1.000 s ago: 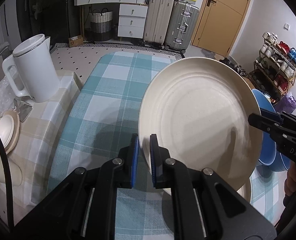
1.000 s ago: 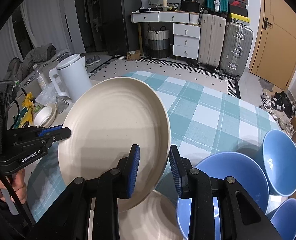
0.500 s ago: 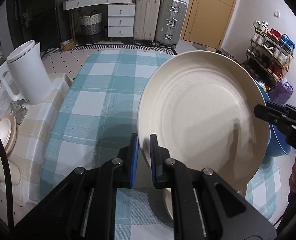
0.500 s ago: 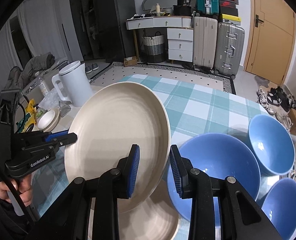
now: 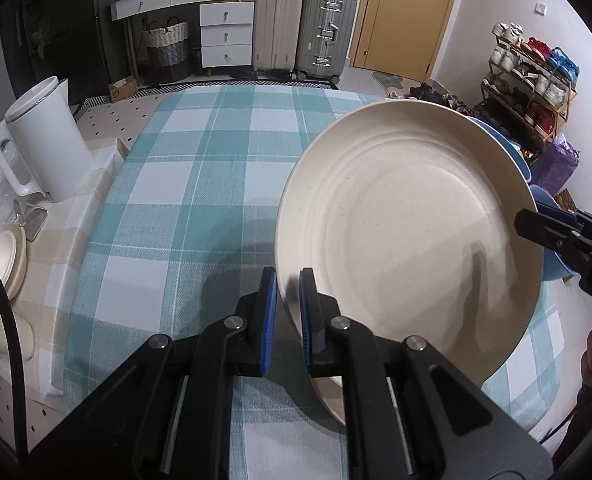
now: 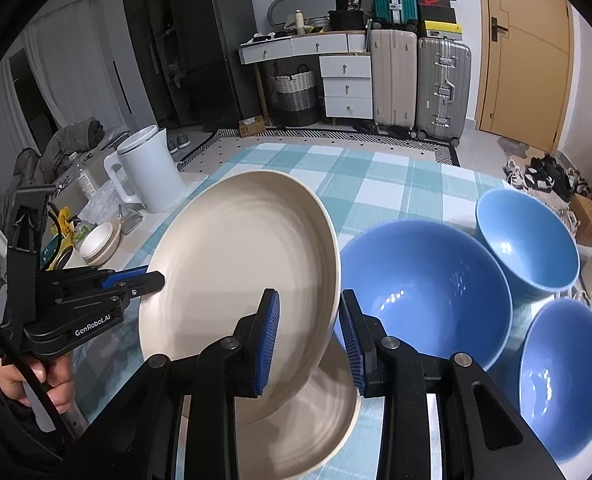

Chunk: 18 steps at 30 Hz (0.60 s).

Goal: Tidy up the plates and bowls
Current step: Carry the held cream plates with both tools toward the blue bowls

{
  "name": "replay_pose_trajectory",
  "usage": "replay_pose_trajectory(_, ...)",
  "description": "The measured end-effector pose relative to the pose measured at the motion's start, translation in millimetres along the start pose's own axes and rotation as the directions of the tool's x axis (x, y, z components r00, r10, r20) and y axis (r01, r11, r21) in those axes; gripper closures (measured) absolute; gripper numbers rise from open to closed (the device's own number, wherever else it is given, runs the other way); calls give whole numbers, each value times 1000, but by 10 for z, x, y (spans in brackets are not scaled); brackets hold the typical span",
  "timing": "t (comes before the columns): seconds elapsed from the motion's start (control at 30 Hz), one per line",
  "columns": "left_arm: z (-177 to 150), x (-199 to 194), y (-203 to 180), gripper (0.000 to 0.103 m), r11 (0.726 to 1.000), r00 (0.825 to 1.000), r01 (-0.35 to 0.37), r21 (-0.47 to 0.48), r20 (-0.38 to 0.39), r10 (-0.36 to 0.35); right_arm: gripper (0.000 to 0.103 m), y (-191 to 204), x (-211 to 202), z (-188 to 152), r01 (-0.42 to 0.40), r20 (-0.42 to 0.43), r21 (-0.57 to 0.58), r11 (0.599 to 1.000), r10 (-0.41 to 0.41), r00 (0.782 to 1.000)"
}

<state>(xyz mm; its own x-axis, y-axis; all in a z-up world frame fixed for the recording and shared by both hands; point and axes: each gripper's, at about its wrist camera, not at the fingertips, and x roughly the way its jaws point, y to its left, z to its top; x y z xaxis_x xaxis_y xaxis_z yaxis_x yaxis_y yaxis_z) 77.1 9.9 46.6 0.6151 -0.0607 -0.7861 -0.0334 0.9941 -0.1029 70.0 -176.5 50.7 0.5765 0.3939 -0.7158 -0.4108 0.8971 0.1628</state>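
Two hand-held black grippers with blue pads share one round cream plate (image 5: 407, 232), lifted clear of the teal-and-white checked tablecloth (image 5: 184, 184) and tilted, its left edge higher. The left gripper (image 5: 284, 312) is clamped on the plate's left rim, the jaws nearly together with only the thin rim between them. The right gripper (image 6: 307, 336) straddles the right rim with its jaws a little apart; whether the pads press the rim cannot be told from either view. Gripping at opposite edges probably steadies so wide and flat a dish. Directly beneath it, at the near edge of the table, lies a second cream plate (image 6: 319, 420), which suggests the carried one is meant to be stacked there. Three blue bowls stand to the right: a large blue bowl (image 6: 423, 292) just beside the plates, a far blue bowl (image 6: 527, 240) and a near blue bowl (image 6: 567, 380). A white electric kettle (image 5: 44, 140) stands far left, well apart.
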Motion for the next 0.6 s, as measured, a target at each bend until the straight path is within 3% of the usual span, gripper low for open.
replay_pose_trajectory(0.6, -342, 7, -126, 96, 1000, 1000, -10, 8, -22, 10, 70, -45, 1, -541, 0, -58, 56, 998, 3, 998)
